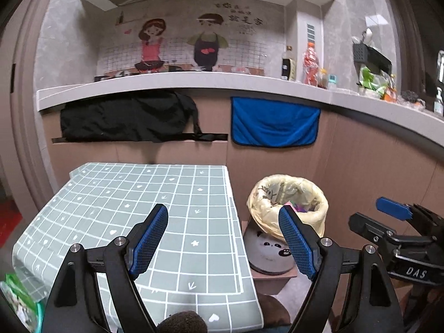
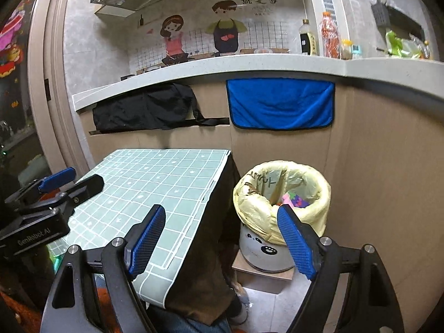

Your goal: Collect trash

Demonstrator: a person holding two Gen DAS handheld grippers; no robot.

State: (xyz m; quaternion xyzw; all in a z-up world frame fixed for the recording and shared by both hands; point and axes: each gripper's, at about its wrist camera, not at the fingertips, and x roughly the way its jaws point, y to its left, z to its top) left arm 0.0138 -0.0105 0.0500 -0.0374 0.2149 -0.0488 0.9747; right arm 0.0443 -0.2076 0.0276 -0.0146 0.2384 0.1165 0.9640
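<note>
A small trash bin (image 1: 273,252) with a yellow liner bag (image 1: 288,194) stands on a low block right of the table; it also shows in the right wrist view (image 2: 266,252). Colourful trash (image 2: 295,199) lies inside it. My left gripper (image 1: 223,238) is open and empty above the table's right edge. My right gripper (image 2: 222,238) is open and empty, between the table edge and the bin. The right gripper shows at the right of the left wrist view (image 1: 394,216); the left gripper shows at the left of the right wrist view (image 2: 61,186).
The table (image 1: 138,202) carries a green grid-patterned cloth. A kitchen counter (image 1: 194,80) runs behind, with bottles (image 1: 310,63) on it. A black cloth (image 1: 127,116) and a blue towel (image 1: 274,122) hang below it. A green packet (image 1: 16,299) lies at the lower left.
</note>
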